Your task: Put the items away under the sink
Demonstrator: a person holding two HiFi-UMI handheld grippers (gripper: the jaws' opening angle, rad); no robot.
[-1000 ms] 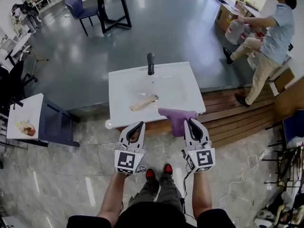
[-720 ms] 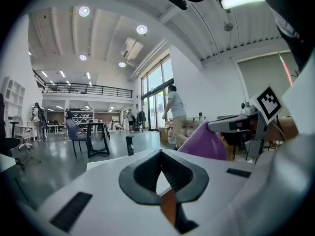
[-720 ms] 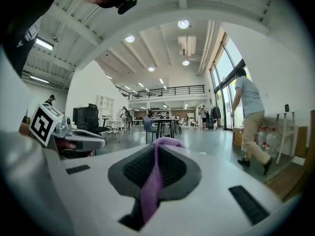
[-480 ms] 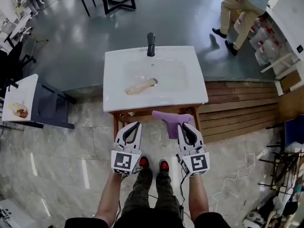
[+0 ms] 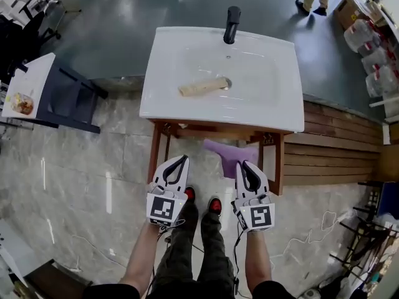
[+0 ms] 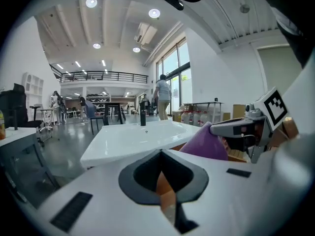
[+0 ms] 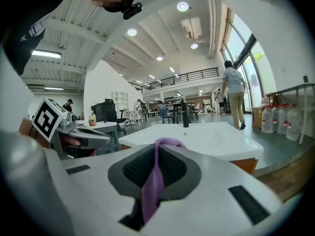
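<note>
Nearest, both forearms reach forward side by side over the floor, held low so the claws meet the open space beneath the basin rather than its top; the left claw (image 5: 179,161) has its jaws drawn together on nothing, only a thin sliver of background showing between them, and it seems to ride along idle, level with its partner; the right claw (image 5: 242,166) is pinched tight on a purple cloth (image 5: 228,154), a fold of which runs up between its pads; gripped by one edge, the cloth spreads ahead of the tips and hangs loosely, which should let it be pushed in without bunching; it sits just before the wooden frame (image 5: 155,152) under the sink (image 5: 277,108), not yet inside by my reading; both claws point forward and a little downward at the frame's front rail; beyond, a tan item (image 5: 201,87) lies in the basin by the drain, probably waiting its turn; the faucet (image 5: 232,16) stands at the far rim.
</note>
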